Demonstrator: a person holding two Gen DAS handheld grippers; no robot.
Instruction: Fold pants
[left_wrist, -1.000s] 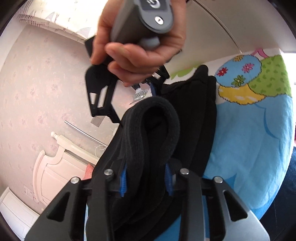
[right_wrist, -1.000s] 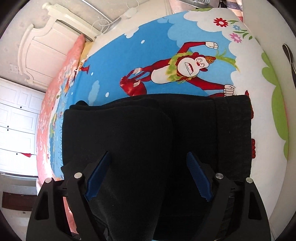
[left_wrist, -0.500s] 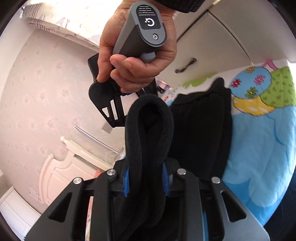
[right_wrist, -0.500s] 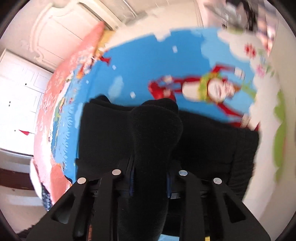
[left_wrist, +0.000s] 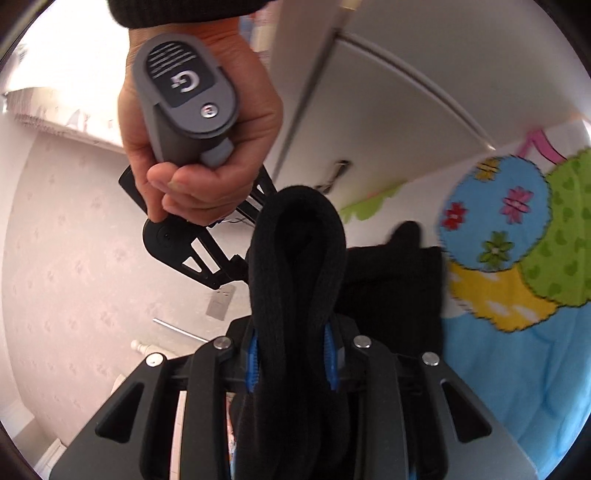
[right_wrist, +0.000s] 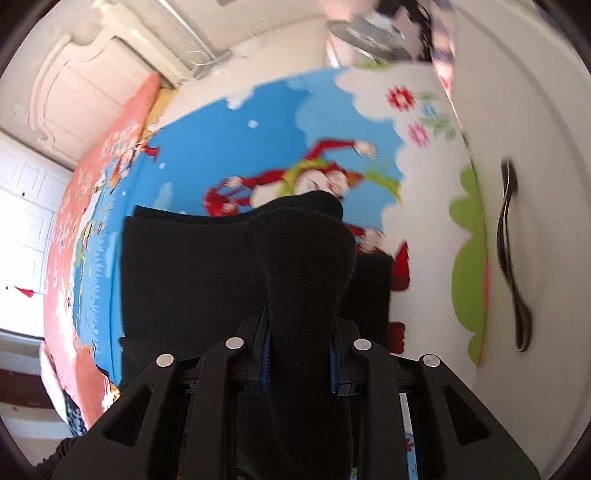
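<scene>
Left wrist view: the left tool (left_wrist: 293, 363) is closed on a thick bunched fold of the black pants (left_wrist: 295, 266), the cloth standing up as a loop between the blue pads (left_wrist: 252, 363). The remainder of the garment is seen hanging toward the bed sheet (left_wrist: 517, 369) at the right. The person's right hand (left_wrist: 199, 147), wrapped round a grey handle, is seen above and just beside the raised loop, with the black frame of the other tool below it. A white wardrobe door (left_wrist: 388, 122) is noted behind.

Right wrist view: the right tool (right_wrist: 298, 363) is likewise clamped on a rounded fold of the pants (right_wrist: 303, 266). The rest of the garment is observed lying as a broad dark panel on the cartoon-printed sheet (right_wrist: 221, 140) of the bed, beside a wardrobe door handle (right_wrist: 511, 254).

Step in hand, as judged: one end of the garment is held lifted by both tools for carrying over the lying portion. The next move is judged to call for both grips to be kept level, and the lifted edge to be laid square on the far edge before release. Blur in both views limits finer detail.
</scene>
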